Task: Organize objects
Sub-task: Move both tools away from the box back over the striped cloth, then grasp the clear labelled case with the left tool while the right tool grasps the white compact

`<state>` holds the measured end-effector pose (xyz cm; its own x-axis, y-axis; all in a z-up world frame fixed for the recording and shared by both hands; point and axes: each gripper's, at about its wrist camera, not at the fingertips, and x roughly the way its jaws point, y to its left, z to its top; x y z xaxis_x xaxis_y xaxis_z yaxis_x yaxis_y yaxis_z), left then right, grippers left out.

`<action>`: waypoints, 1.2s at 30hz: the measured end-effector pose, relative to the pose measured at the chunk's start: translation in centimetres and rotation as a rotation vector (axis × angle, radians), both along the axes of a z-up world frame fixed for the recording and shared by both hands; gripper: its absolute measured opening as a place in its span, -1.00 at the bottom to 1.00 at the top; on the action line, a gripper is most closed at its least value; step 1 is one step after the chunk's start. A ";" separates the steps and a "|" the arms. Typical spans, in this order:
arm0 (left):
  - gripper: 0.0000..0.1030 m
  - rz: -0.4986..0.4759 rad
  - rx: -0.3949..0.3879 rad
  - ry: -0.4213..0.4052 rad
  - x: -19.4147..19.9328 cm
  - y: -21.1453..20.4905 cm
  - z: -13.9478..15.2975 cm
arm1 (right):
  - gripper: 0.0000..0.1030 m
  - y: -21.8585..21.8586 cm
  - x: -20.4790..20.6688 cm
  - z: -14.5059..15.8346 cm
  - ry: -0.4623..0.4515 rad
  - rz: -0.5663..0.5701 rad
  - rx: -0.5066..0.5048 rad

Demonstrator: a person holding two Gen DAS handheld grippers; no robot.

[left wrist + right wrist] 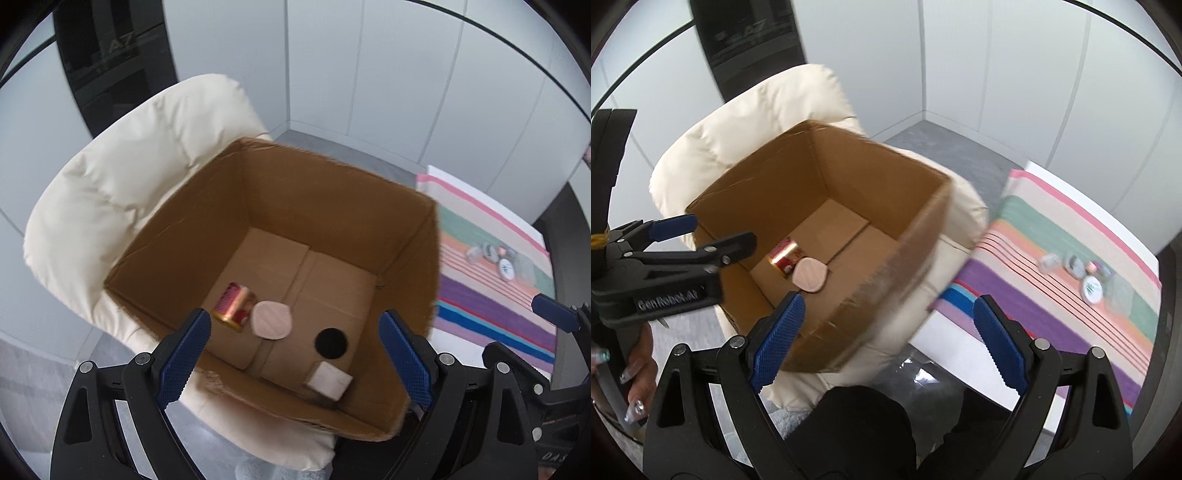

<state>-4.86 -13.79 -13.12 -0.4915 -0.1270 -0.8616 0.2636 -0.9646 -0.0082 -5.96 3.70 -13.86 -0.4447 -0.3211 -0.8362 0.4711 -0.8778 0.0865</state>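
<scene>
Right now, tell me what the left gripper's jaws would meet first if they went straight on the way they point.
Probably the floor of the cardboard box, near the black disc. The left gripper hangs open and empty over the box; depth is unclear.

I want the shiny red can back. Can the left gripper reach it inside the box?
Probably yes. The cardboard box is open on top, the left gripper hangs above it with jaws wide and empty, and the red can lies uncovered beside the pink lid.
</scene>
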 end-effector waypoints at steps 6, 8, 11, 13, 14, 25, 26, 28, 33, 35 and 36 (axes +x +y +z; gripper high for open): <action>0.81 -0.115 0.077 0.003 -1.4 4.0 0.4 | 0.83 4.8 0.6 0.4 0.004 -0.099 0.013; 0.81 -0.153 0.098 0.005 -2.0 5.8 0.7 | 0.83 6.3 0.9 0.6 0.008 -0.128 0.016; 0.81 -0.208 0.086 0.014 -3.0 8.7 1.1 | 0.83 9.0 1.4 1.1 0.021 -0.179 0.023; 0.81 -0.254 0.079 0.013 -3.6 11.1 1.2 | 0.83 11.0 1.7 1.3 0.024 -0.212 0.025; 0.81 -0.273 0.075 0.010 -3.9 12.1 1.2 | 0.83 11.8 1.7 1.3 0.024 -0.226 0.026; 0.81 -0.466 0.089 -0.035 -6.7 22.6 0.4 | 0.83 22.4 2.5 0.6 0.003 -0.424 0.020; 0.81 -0.477 0.092 -0.040 -6.8 23.2 0.3 | 0.83 23.0 2.5 0.5 0.001 -0.437 0.019; 0.81 -0.497 0.086 -0.049 -7.0 24.6 -0.1 | 0.83 24.5 2.6 0.3 -0.003 -0.464 0.011; 0.81 -0.521 0.061 -0.080 -8.0 26.8 -1.1 | 0.83 27.4 2.5 -0.5 -0.015 -0.512 -0.009; 0.81 -0.528 0.069 -0.108 -8.6 27.6 -1.9 | 0.83 28.2 2.4 -0.9 -0.007 -0.536 0.013; 0.81 -0.531 0.068 -0.119 -8.7 27.9 -2.2 | 0.83 28.5 2.4 -1.1 0.001 -0.545 0.024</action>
